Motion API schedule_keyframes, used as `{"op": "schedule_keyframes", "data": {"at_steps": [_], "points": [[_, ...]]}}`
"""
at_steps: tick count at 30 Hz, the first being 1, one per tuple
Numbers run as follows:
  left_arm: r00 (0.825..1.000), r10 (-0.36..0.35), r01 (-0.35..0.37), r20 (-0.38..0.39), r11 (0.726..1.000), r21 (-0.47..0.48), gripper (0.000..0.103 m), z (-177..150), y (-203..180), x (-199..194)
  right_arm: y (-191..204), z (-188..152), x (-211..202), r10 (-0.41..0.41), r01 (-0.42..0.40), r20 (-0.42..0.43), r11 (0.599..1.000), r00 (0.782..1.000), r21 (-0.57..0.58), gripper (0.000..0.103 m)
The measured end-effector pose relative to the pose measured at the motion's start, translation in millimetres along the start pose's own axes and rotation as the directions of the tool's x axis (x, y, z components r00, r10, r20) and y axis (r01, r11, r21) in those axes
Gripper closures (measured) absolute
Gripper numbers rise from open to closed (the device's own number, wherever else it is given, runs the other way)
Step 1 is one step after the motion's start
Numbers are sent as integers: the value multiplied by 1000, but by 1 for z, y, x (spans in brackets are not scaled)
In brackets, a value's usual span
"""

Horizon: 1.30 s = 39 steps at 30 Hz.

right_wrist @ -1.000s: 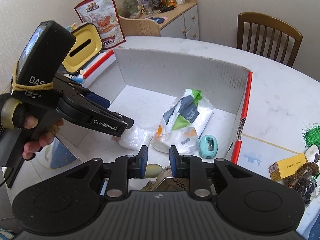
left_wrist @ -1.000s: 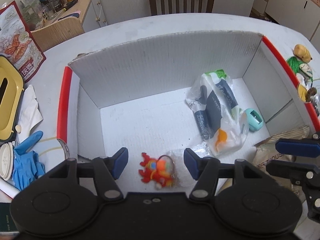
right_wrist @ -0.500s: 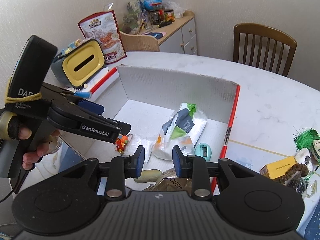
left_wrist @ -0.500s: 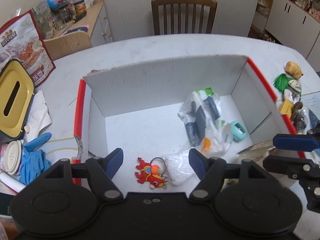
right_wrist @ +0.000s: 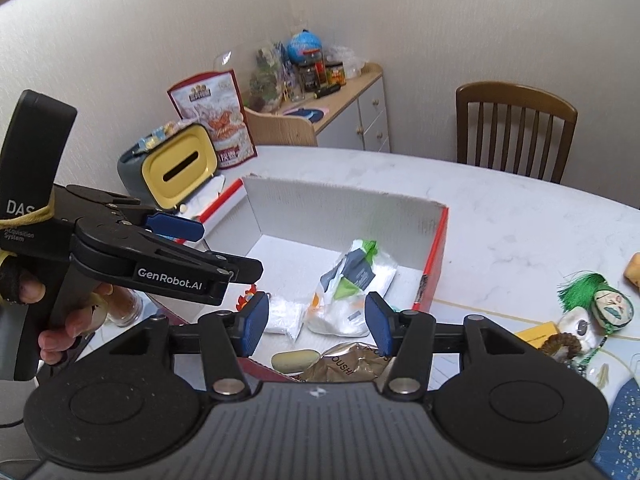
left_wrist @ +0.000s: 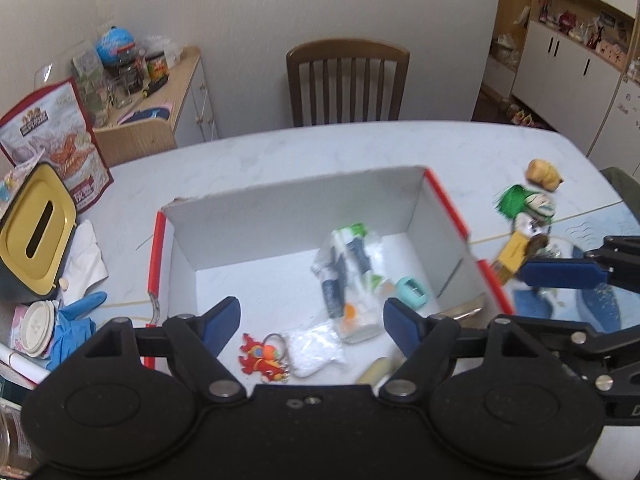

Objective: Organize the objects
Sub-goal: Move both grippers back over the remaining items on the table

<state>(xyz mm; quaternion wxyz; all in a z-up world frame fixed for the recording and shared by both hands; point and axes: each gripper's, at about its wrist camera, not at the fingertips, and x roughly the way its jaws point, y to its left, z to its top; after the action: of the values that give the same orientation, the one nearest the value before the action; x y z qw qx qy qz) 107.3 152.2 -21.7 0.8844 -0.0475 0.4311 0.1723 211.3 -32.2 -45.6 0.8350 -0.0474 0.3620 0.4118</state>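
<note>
A white cardboard box with red edges sits on the table. It holds a red keychain, a small white bag, a plastic bag of tubes, a teal sharpener, a beige oblong piece and a brown packet. My left gripper hovers open and empty above the box's near side. My right gripper is open and empty over the near right corner. In the right wrist view, the left gripper is in a person's hand.
Right of the box lie a green tassel toy, a small yellow box and a tan toy. On the left are a yellow-lidded tissue holder, blue gloves and a snack bag. A wooden chair stands behind the table.
Both grippers have lifted up and back from the box, so more of the room shows. The right gripper's fingers, narrow before, have spread wide. The left stays open.
</note>
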Motion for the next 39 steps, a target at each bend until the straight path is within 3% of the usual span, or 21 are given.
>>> {"op": "schedule_keyframes", "data": {"at_steps": [17, 24, 39], "points": [[995, -52, 52, 88, 999, 4, 11, 1, -67, -34, -47, -27, -73, -40, 38, 65, 999, 997, 38, 33], [993, -76, 75, 91, 997, 24, 1, 3, -101, -27, -87, -46, -102, -93, 87, 71, 993, 993, 81, 29], [987, -142, 138, 81, 989, 53, 0, 1, -181, 8, -187, -79, -134, -211, 198, 51, 963, 976, 185, 22]]}}
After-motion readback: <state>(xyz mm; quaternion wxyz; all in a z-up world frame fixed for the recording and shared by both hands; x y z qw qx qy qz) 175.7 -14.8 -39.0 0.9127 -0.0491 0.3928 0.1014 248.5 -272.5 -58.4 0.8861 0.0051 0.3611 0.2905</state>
